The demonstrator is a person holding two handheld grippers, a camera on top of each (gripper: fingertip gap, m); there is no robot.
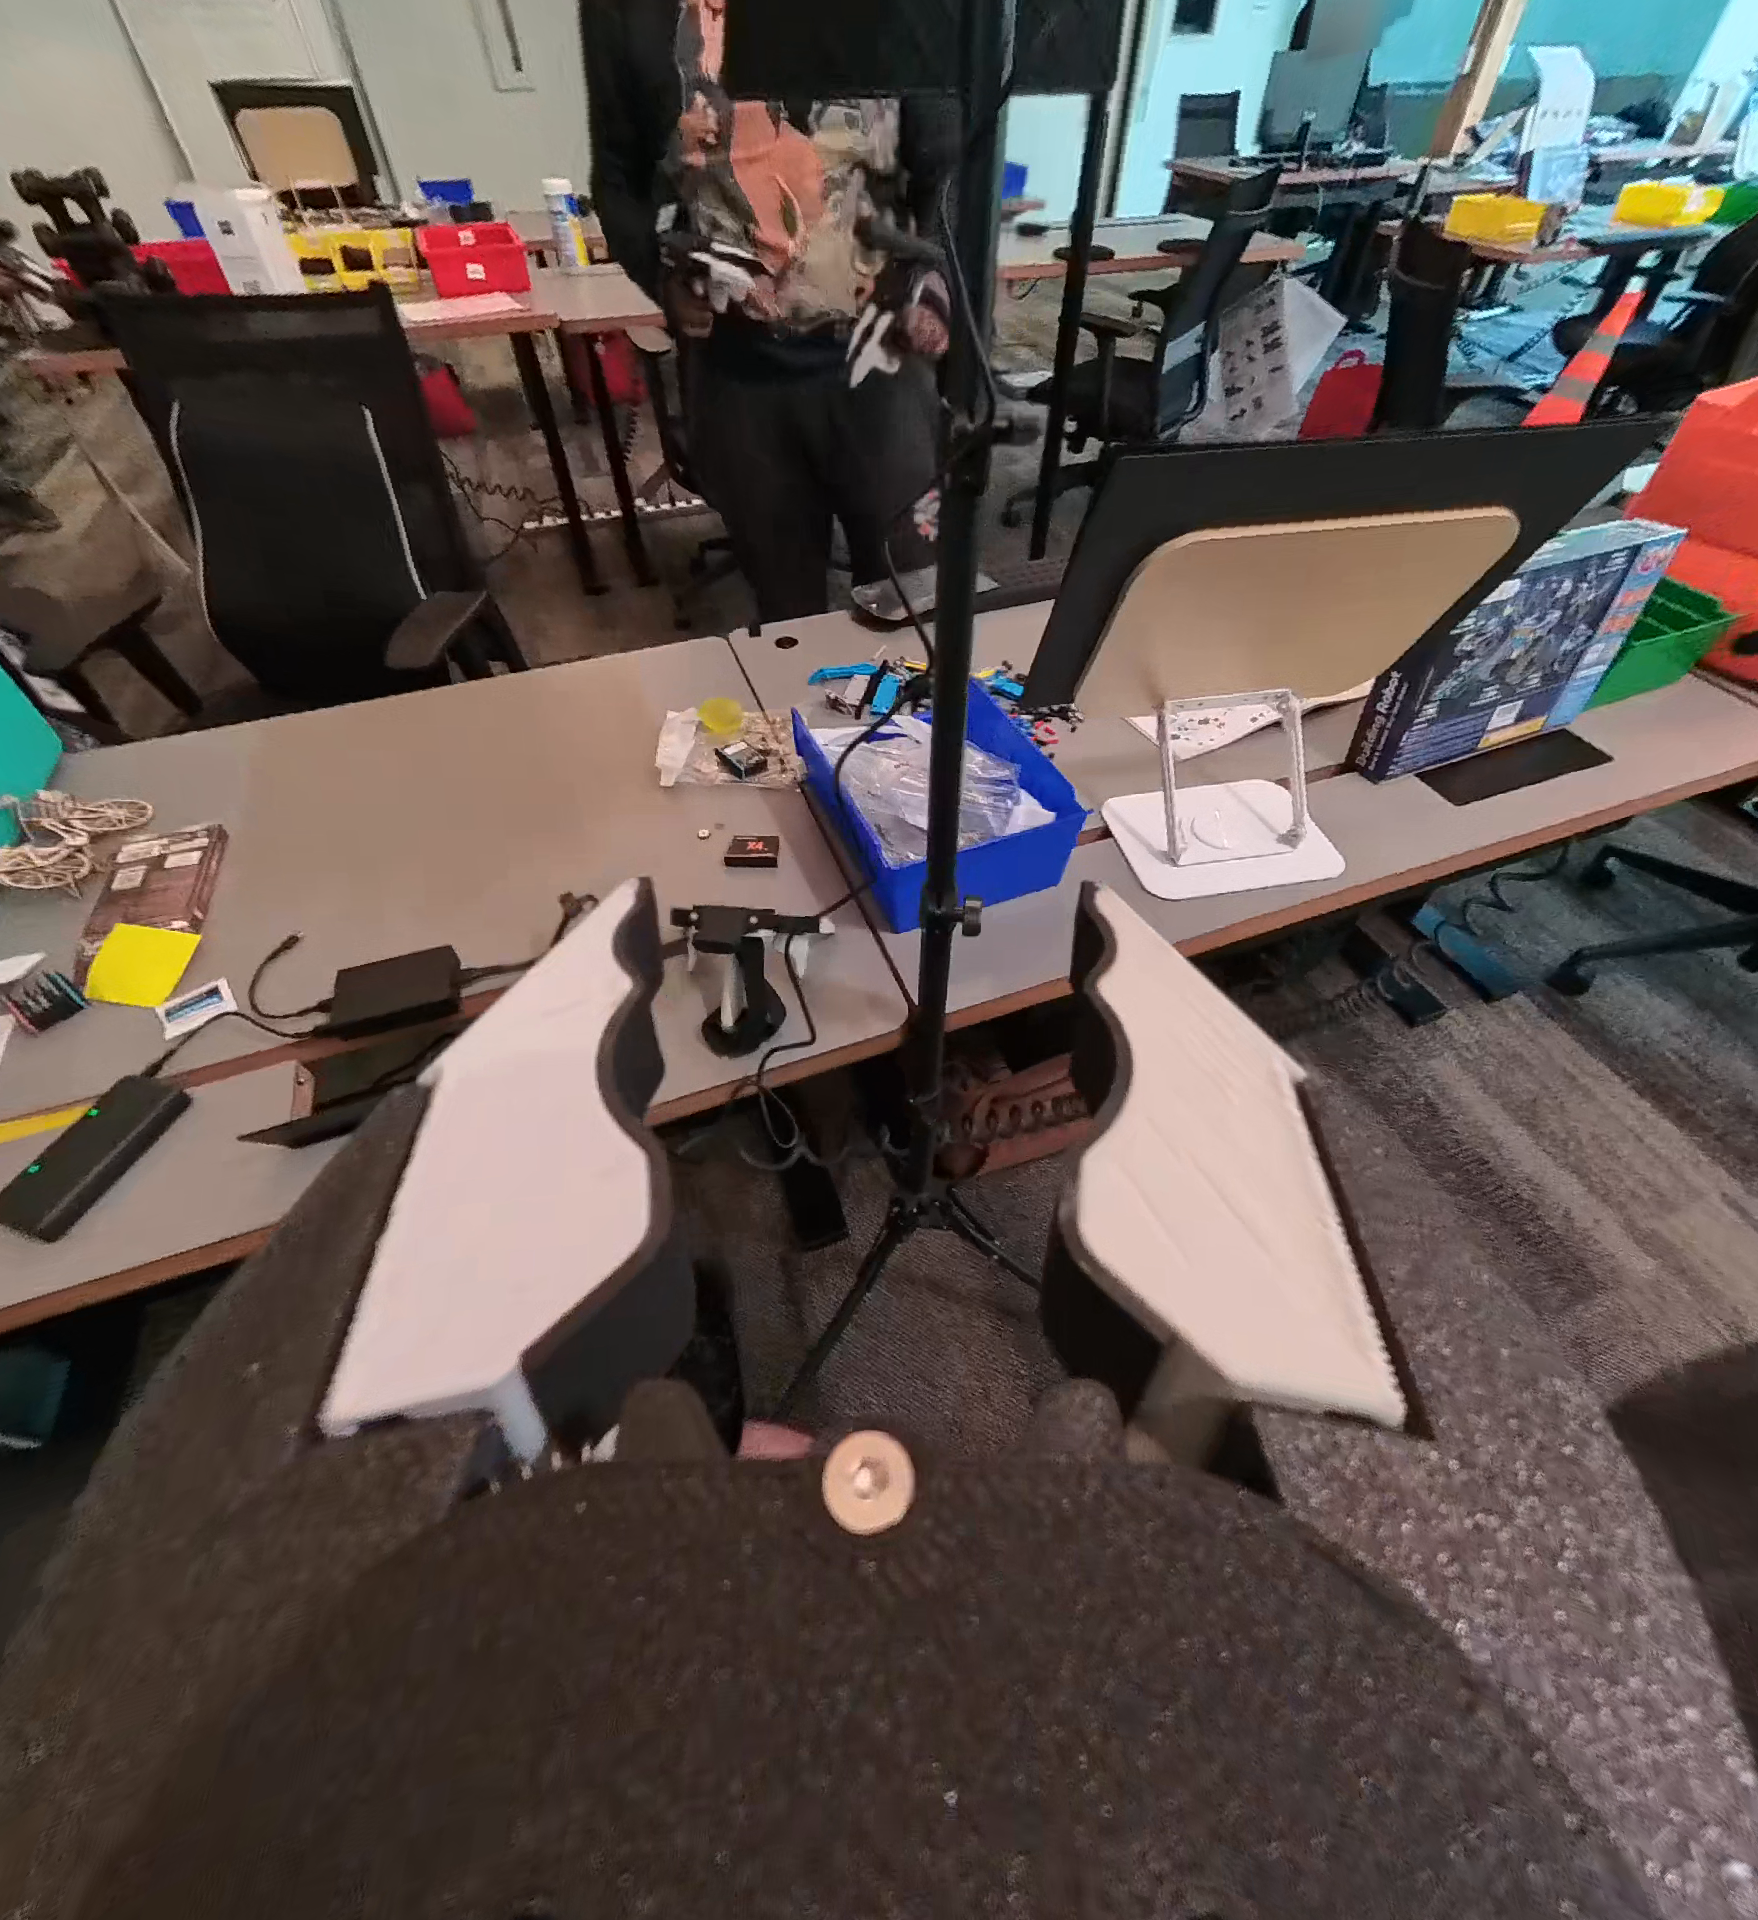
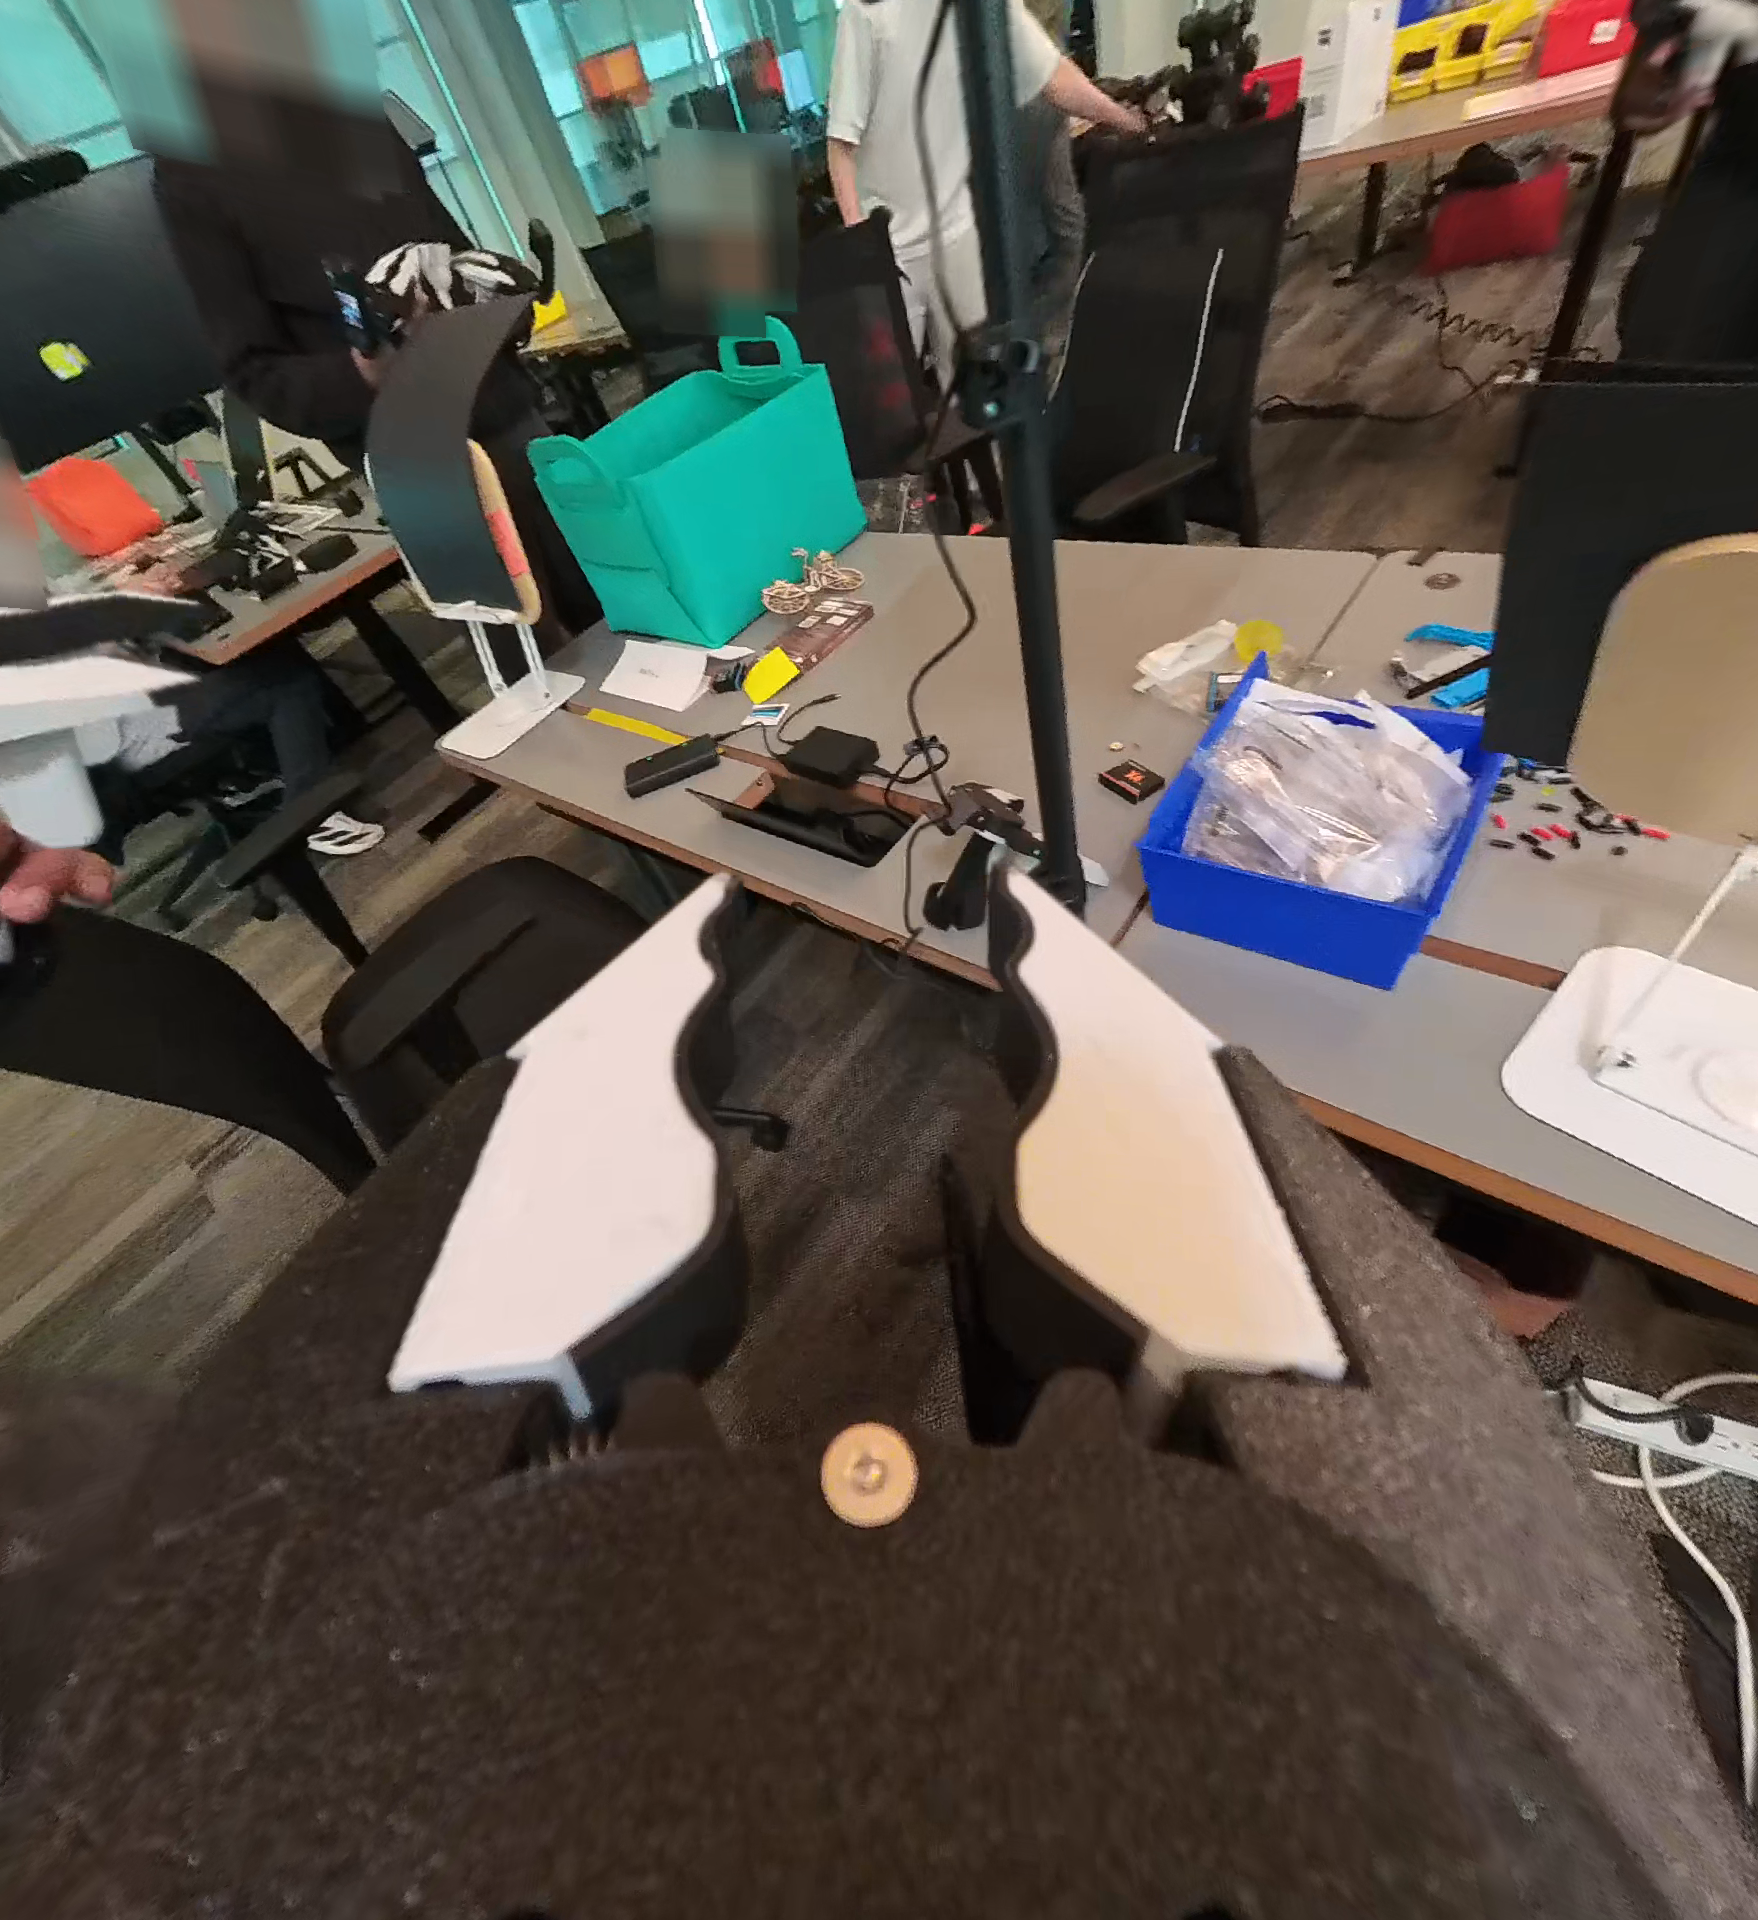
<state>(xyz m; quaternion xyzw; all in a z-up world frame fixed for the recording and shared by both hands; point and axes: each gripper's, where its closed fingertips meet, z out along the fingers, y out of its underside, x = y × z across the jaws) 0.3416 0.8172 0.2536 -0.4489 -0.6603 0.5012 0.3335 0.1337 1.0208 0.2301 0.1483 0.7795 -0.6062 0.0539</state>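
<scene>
Risk: your left tongs are hanging in the air in front of the grey-topped bench, lined up with the thin black tripod pole, and a cable trails down it. I'd guess a careless push forward could clip the pole or snag that cable (and tip the whole stand).

Risk 2: your right tongs point at the little black-and-white handle-shaped gadget on a round foot near the bench edge. It looks top-heavy to me, so a nudge might knock it off onto the carpet.

Left tongs: spread wide, nothing between the white fingers, touching nothing. Nearest stuff is that same gadget and the pole.

Right tongs: also spread, a bit narrower than the left, empty, not touching anything. They're over the floor, short of the bench.

Blue bin: the blue plastic bin full of clear plastic bags sits on the bench just right of the pole, near both tongs but apart from them.

Other bits: small black box with a red mark beside the bin, black power brick off to the left, white flat-based stand holding a tan board to the right.

Teal tote: big teal fabric tote at the far left end of the bench, well away.
</scene>
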